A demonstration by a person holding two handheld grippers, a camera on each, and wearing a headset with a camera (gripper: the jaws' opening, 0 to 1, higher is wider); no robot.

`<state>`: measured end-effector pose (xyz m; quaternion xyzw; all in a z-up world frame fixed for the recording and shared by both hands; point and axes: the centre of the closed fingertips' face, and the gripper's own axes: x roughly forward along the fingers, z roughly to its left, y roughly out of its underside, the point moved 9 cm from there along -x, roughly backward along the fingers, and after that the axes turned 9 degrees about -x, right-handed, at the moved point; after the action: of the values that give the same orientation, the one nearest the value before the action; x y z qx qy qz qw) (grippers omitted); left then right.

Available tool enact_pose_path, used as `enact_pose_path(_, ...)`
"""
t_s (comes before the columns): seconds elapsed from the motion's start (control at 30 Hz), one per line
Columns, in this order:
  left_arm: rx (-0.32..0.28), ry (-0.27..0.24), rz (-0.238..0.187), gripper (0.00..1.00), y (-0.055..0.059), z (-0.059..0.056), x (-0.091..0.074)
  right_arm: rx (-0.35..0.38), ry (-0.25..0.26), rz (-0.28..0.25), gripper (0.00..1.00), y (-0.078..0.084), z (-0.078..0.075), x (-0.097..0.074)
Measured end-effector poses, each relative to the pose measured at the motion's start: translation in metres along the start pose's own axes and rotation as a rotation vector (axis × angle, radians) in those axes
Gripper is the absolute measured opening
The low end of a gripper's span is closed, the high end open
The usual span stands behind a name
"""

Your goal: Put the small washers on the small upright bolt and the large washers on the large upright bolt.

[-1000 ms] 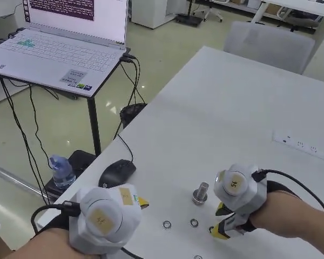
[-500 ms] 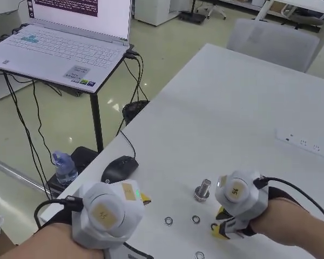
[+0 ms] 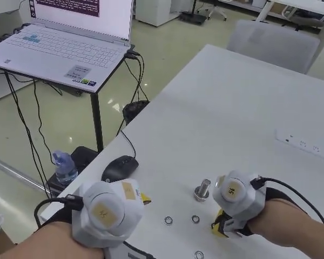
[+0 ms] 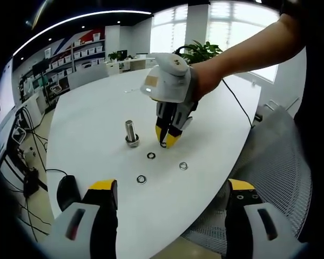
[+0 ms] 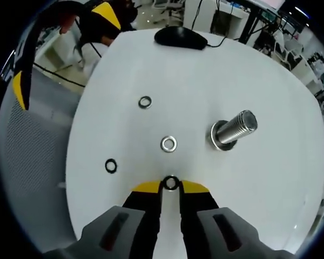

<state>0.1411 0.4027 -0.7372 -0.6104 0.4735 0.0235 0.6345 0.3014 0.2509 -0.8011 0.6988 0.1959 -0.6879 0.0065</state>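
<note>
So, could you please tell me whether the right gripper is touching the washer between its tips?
Touching. The right gripper view shows the right gripper closed on the washer, with both yellow tips against its rim and no gap on either side.

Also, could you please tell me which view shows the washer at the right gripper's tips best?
The right gripper view: the washer sits large and unobstructed between the yellow tips of the right gripper. The left gripper view shows it small and dark at those tips; in the head view the gripper's body covers it.
</note>
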Motion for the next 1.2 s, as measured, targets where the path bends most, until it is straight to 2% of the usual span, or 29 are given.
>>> enact_pose_path(0.27,0.009,0.005,-0.005,0.81,-0.005,-0.004,0.002,0.04,0.009,0.002,0.12,0.001,-0.001,-0.002)
enact_pose_path(0.5,0.015,0.001,-0.005,0.82,-0.007,-0.002,0.001,0.085,0.008,-0.01,0.12,0.012,0.001,-0.012)
enact_pose_path(1.03,0.044,0.023,-0.006,0.82,-0.014,-0.005,0.007,0.209,0.076,-0.023,0.12,0.06,0.013,-0.065)
enact_pose_path(1.2,0.057,0.028,-0.001,0.82,-0.017,-0.006,0.008,0.242,0.093,-0.012,0.12,0.077,0.016,-0.075)
